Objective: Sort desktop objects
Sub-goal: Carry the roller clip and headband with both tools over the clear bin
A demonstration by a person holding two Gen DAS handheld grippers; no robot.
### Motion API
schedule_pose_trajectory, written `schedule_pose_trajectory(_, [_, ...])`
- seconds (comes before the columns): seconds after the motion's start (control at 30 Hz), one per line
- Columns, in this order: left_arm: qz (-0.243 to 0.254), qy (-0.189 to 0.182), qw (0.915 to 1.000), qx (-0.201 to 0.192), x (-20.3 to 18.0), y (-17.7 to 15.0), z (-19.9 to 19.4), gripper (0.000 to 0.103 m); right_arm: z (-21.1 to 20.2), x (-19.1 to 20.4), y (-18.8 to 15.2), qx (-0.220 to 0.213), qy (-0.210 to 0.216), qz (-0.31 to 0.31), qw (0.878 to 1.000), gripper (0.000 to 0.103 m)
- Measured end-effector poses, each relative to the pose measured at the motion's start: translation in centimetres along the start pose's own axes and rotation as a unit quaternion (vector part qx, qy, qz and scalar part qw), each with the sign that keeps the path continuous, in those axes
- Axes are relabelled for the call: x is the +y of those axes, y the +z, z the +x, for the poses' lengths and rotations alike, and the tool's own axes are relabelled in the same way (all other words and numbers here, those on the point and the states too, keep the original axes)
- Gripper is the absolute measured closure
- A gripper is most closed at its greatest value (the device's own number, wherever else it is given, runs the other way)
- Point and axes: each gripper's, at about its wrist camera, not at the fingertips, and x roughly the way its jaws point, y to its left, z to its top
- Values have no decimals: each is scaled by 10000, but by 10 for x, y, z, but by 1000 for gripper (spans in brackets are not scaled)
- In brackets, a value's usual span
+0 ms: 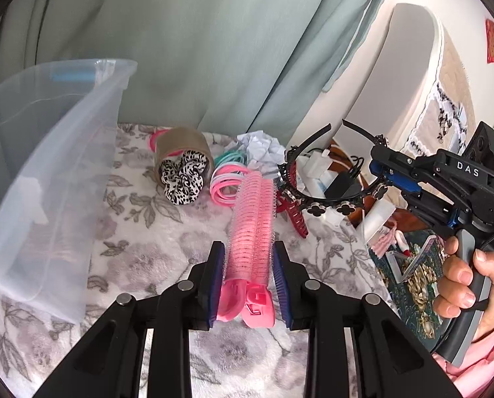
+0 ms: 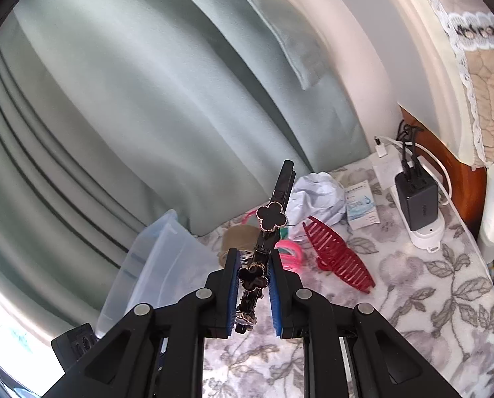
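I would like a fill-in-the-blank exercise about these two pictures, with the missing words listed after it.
1. The left gripper is closed on a fuzzy hair roller clip coloured ____.
2. The right gripper holds a black ____ decorated with clover shapes.
3. The dark red plastic claw clip lies on the ____-patterned cloth.
4. The translucent plastic storage box stands to the ____ of the left gripper.

Missing words: pink; headband; floral; left

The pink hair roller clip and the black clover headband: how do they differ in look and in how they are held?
The pink hair roller clip is a straight, bristly double cylinder; the black headband is a thin curved band with clover ornaments. The clip points forward between the left tongs; the headband is pinched by the right tongs at one spot, its arc hanging free above the table. Both are hair accessories, each gripped by tongs.
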Motion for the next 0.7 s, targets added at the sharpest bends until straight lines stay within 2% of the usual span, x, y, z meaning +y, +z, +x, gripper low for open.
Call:
schedule_pose_trajectory(0.5, [102, -87, 9960, -883, -9, 16, -75, 73, -39, 49, 0, -328, 318, -449, 9979, 85])
schedule_pose_trajectory(0.7, [41, 98, 9919, -1263, 1, 22, -106, 73, -44, 72, -2, -390, 578, -656, 9954, 85])
